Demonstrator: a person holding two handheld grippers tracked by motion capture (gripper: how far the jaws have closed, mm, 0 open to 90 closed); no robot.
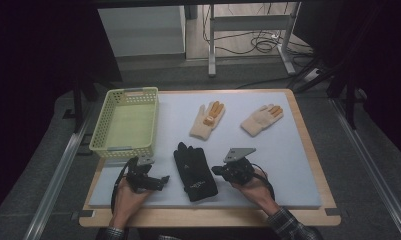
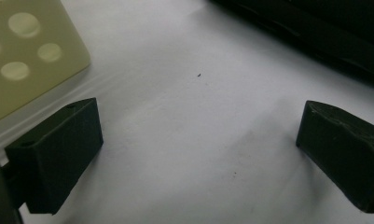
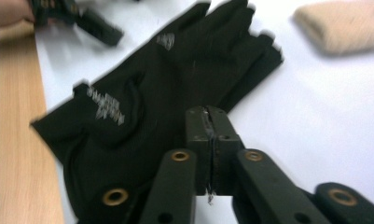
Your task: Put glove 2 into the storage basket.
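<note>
Right gripper (image 3: 211,122) jaws pressed together, touching black glove (image 3: 142,107) edge.

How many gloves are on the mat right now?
3: a black glove near the front between the two tongs, and two cream gloves with orange fingers, one mid-mat, one farther right. The basket looks empty.

Three gloves (image 1: 195,171) — one basket (image 1: 100,131)

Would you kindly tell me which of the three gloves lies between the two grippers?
The black glove; the two cream gloves with orange fingers lie farther back on the mat.
</note>
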